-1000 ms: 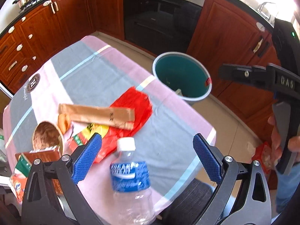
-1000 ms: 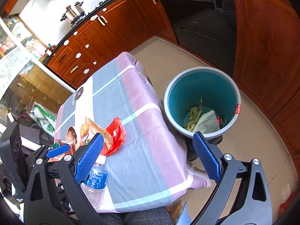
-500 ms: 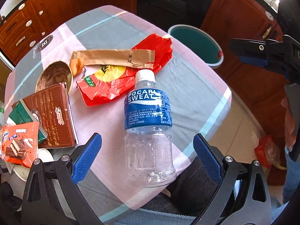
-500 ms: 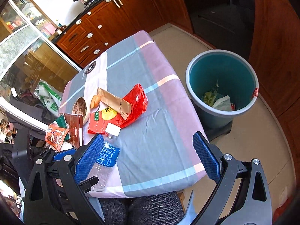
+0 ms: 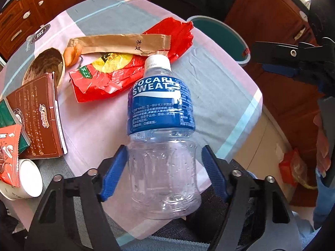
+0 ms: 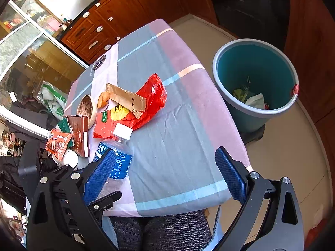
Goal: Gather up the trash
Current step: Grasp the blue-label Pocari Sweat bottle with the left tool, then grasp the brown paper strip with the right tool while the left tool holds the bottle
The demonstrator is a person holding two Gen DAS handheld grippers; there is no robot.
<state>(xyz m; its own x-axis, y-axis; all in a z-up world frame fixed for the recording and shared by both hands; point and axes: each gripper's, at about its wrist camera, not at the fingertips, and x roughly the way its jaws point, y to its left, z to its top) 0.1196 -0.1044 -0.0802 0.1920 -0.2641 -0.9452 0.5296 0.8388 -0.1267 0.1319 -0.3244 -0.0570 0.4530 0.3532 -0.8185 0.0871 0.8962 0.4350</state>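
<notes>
An empty clear Pocari Sweat bottle [image 5: 161, 108] [image 6: 117, 152] with a blue label and white cap stands near the front edge of the cloth-covered table [image 5: 219, 87]. My left gripper [image 5: 163, 163] points steeply down with the bottle's lower body between its blue pads; its jaws are closing and sit right at the bottle's sides, with a sliver of gap on the right. My right gripper [image 6: 165, 175] hangs open and empty over the table's front edge. A teal bin [image 6: 247, 121] with some trash inside stands on the floor to the right.
Behind the bottle lie a red wrapper [image 5: 117, 79], a brown paper sleeve [image 5: 121, 42], a brown bowl [image 5: 46, 67], a brown box [image 5: 39, 117], a red snack packet [image 5: 8, 152] and a white cup [image 5: 29, 177]. Wooden cabinets surround the table. A red bag [image 5: 293, 167] lies on the floor.
My left gripper dropped over the bottle and its jaws narrowed from wide apart to close beside it. The right gripper moved nearer and lower over the table's front.
</notes>
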